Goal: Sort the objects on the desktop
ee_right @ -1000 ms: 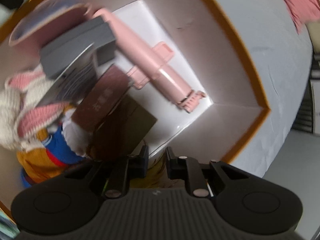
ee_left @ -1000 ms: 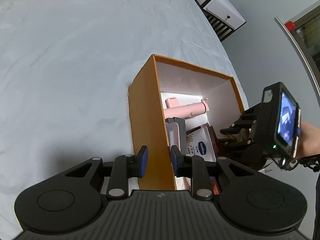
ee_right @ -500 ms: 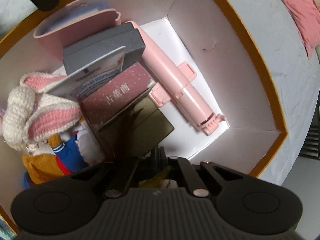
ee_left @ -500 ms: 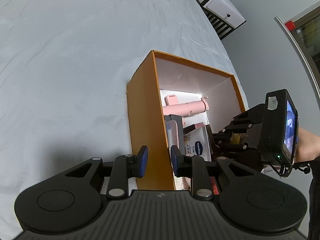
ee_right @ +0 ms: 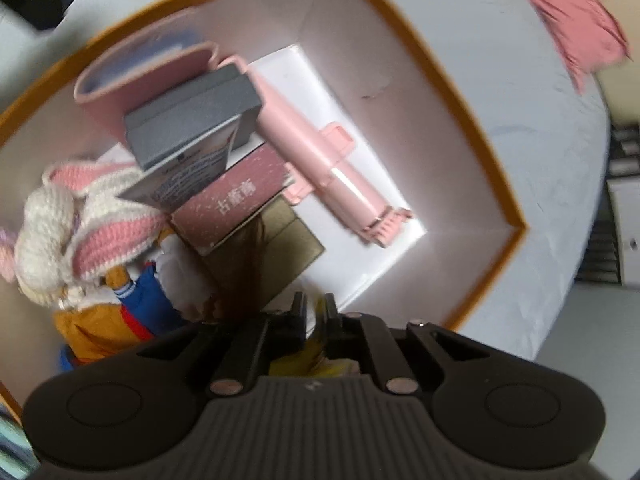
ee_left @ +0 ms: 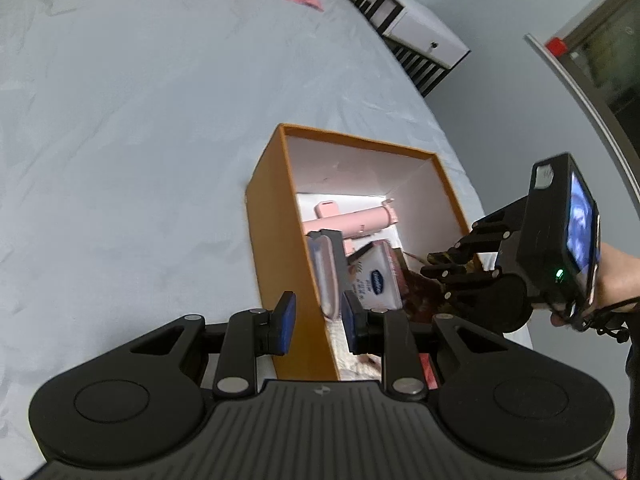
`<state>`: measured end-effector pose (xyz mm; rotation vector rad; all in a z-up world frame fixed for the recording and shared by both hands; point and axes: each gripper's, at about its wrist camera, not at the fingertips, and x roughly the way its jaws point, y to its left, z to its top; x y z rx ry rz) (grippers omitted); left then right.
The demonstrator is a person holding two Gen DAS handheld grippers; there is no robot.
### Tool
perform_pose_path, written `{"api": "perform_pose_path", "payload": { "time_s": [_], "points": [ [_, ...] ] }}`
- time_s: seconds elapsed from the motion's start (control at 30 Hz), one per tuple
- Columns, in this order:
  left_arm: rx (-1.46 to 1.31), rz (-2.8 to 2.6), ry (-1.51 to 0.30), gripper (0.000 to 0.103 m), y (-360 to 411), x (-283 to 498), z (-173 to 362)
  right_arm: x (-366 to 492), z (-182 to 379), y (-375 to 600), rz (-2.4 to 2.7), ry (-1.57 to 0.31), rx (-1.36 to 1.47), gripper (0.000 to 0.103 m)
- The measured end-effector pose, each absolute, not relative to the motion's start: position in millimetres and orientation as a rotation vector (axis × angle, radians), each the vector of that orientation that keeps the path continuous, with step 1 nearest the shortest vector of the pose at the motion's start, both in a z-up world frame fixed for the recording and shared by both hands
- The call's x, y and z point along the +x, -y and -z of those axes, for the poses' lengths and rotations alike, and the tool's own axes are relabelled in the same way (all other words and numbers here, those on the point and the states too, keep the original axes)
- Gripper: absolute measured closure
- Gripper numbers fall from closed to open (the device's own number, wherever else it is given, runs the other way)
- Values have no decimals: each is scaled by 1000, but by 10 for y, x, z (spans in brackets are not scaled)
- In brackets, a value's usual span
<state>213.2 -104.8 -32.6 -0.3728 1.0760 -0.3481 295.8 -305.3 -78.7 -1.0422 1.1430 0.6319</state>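
Progress: late, orange box [ee_right: 472, 120] well filled | right gripper [ee_right: 316, 312] jaws just reopening slightly, yellow item [ee_right: 316, 360] between, grip unclear | left gripper [ee_left: 316, 322] part-open, empty, straddling box wall.

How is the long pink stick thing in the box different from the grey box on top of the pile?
The pink selfie stick is long, rounded and pink; the grey box is short, blocky and dark grey. The selfie stick lies flat on the white floor of the orange box, while the grey box sits higher, propped on other things. One end of the selfie stick disappears under the grey box. Both are inside the orange box.
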Motion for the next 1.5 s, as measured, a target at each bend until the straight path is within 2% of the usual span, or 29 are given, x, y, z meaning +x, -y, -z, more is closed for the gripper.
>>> {"api": "perform_pose_path", "payload": {
  "time_s": [0.1,0.2,0.3,0.37,0.47,0.57,0.63,0.67,0.7,0.77,0.83,0.93,1.0,1.07,1.23,1.5],
  "points": [
    [-348,342,-1037,76,1065,1981,248,2828,539,3040,-629,-1106,-962,85],
    [-305,328,-992,76,1070,1812,153,2553,420,3003,-611,-1064,-901,68],
    [-266,313,-936,76,1056,1629,44,2360,237,2981,-607,-1033,-792,66],
    [-230,311,-899,76,1055,1510,-29,2237,152,2987,-604,-999,-707,55],
    [-164,291,-845,76,1079,1347,-118,1992,4,3003,-579,-945,-592,44],
    [-99,259,-790,70,1112,1193,-185,1775,-57,3042,-565,-893,-467,41],
    [-87,253,-757,63,1107,1098,-229,1631,-92,3074,-550,-850,-397,27],
    [-88,255,-742,52,1105,1051,-245,1558,-115,3080,-547,-833,-374,26],
    [-95,262,-723,45,1098,1000,-258,1471,-145,3086,-541,-819,-350,26],
    [-107,281,-686,45,1101,903,-265,1323,-165,3112,-525,-778,-290,26],
    [-99,286,-673,39,1121,828,-254,1185,-133,3138,-497,-734,-234,23],
    [-127,283,-660,31,1124,740,-194,1002,-95,3193,-454,-663,-157,21],
    [-188,300,-662,20,1096,693,-148,901,-49,3229,-424,-614,-107,18],
    [-214,307,-664,16,1083,660,-91,800,-10,3258,-388,-583,-65,14],
    [-168,209,-665,14,1138,597,87,698,240,3293,-281,-592,6,8],
    [-210,172,-682,13,1172,547,424,644,614,3248,-208,-625,-25,8]
  ]
}}
